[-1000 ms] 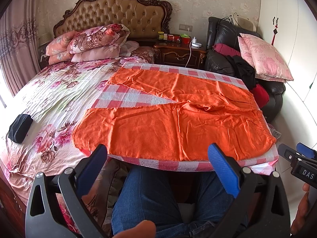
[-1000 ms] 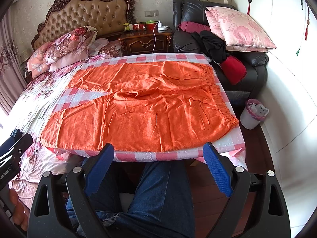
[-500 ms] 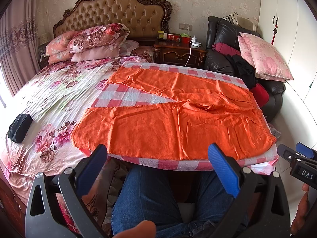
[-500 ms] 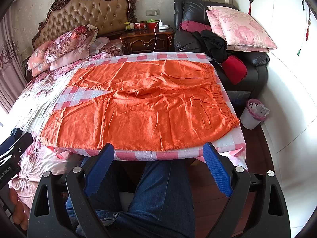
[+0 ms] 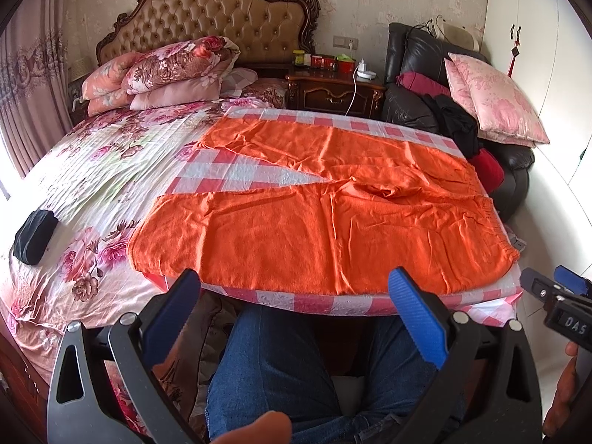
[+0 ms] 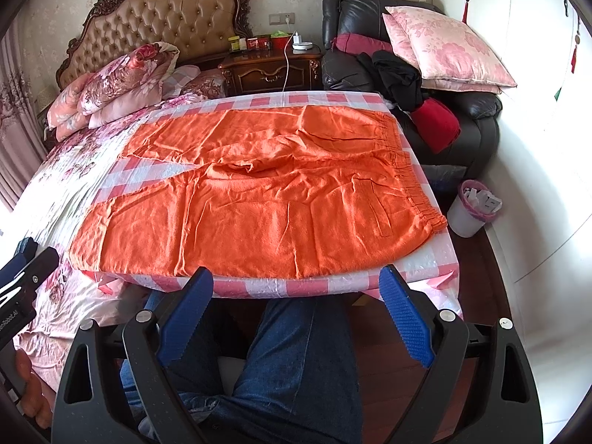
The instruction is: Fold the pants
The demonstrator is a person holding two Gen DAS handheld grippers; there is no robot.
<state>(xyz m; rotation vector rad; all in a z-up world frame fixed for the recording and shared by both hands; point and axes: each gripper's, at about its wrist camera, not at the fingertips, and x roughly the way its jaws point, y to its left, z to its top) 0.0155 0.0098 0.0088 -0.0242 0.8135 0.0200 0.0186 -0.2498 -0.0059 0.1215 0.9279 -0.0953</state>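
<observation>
Orange pants (image 5: 322, 218) lie spread flat on a pink-and-white checked board (image 5: 236, 177), waistband at the right, two legs pointing left with a gap between them. They also show in the right wrist view (image 6: 266, 199). My left gripper (image 5: 294, 288) is open and empty, held just short of the board's near edge over the near leg. My right gripper (image 6: 296, 288) is open and empty, also just short of the near edge, nearer the waistband. Each gripper's body shows at the edge of the other's view.
The board rests on a floral bed (image 5: 85, 170) with stacked pillows (image 5: 166, 70). A black pouch (image 5: 33, 236) lies at the bed's left. A black armchair (image 6: 373, 63) with cushions and clothes, a nightstand (image 6: 273, 70) and a bin (image 6: 470, 207) stand to the right. The person's jeans-clad legs (image 5: 277, 362) are below the board.
Both grippers have crept slightly forward toward the board; the pants have not moved.
</observation>
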